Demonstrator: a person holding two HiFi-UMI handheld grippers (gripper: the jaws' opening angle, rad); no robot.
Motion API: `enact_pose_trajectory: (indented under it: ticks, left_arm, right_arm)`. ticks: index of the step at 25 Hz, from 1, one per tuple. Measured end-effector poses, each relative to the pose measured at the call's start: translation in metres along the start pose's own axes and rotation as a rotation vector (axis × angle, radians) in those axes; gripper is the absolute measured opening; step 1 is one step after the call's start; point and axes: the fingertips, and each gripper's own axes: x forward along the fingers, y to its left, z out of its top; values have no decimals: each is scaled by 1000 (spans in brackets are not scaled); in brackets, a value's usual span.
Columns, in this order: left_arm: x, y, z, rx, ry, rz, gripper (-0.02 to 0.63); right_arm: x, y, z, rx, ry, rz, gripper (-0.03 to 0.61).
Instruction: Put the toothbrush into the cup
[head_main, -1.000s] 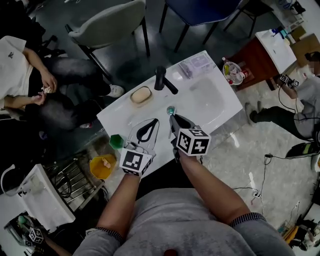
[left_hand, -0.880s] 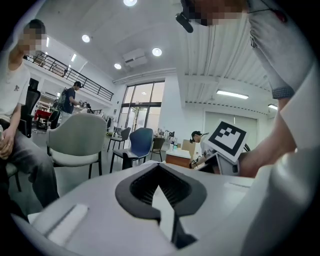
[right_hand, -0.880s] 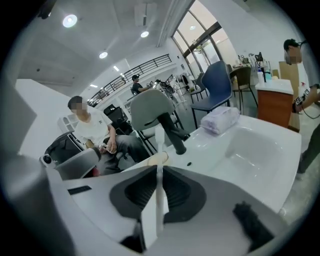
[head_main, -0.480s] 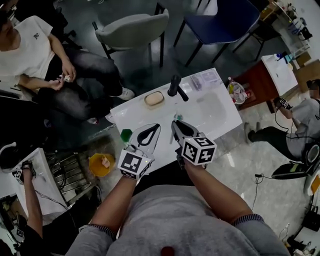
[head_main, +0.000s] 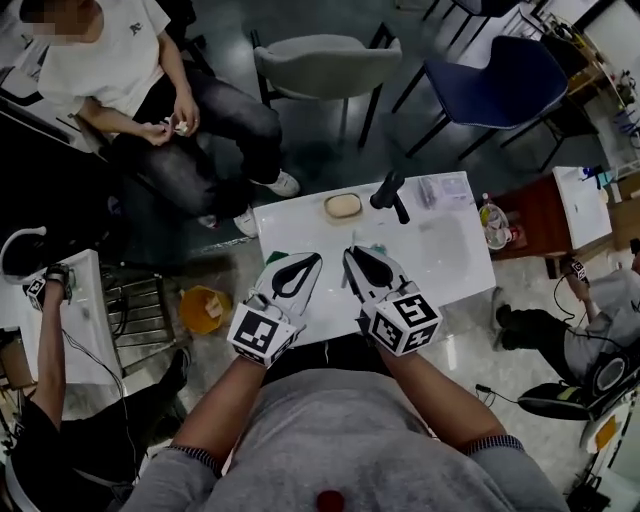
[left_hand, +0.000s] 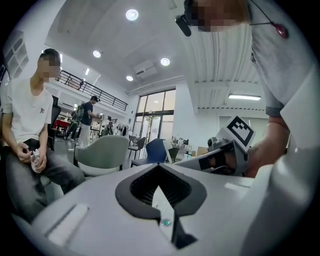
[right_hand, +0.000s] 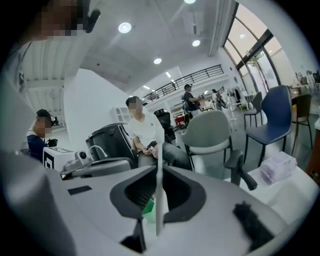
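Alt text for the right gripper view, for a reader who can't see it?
The right gripper holds a thin white toothbrush upright between shut jaws, with a green shape behind the gap. Beyond sit a person and a grey chair.

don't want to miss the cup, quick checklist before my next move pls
1. Toothbrush gripped by right tool: ok.
2. Left tool shut and empty: ok.
3. Cup under the toothbrush: cannot tell; only a green patch shows below the right tool.
4. Toothbrush upright: cannot tell.
5. Faucet apart from both tools: ok.
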Motion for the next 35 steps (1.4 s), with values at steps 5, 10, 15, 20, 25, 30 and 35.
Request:
enact_pose_trajectory:
  ticks: [5, 10, 15, 20, 25, 30, 35]
  left_arm:
    - [-12, 17, 2, -14, -28, 72, 8]
    - [-27, 32, 1, -27, -47, 157, 8]
    - [-40, 45, -2, -17, -50, 215, 8]
    - [-50, 53, -9, -75, -17, 283, 8]
    - [-57, 65, -15, -59, -22, 328, 8]
    - [-65, 74, -32, -83, -17, 385, 8]
    - [-70, 87, -48, -80, -37, 434, 8]
  right_arm:
    - [19, 19, 10, -69, -24, 112, 43]
    - [34, 38, 9, -129, -30, 220, 43]
    - [45, 57, 9, -193, -48, 313, 43]
    - [52, 65, 10, -213, -57, 379, 43]
    - [62, 68, 10, -211, -77, 419, 43]
    - [77, 73, -3, -210, -71, 469, 43]
    - [93, 77, -17, -212, -65, 509, 43]
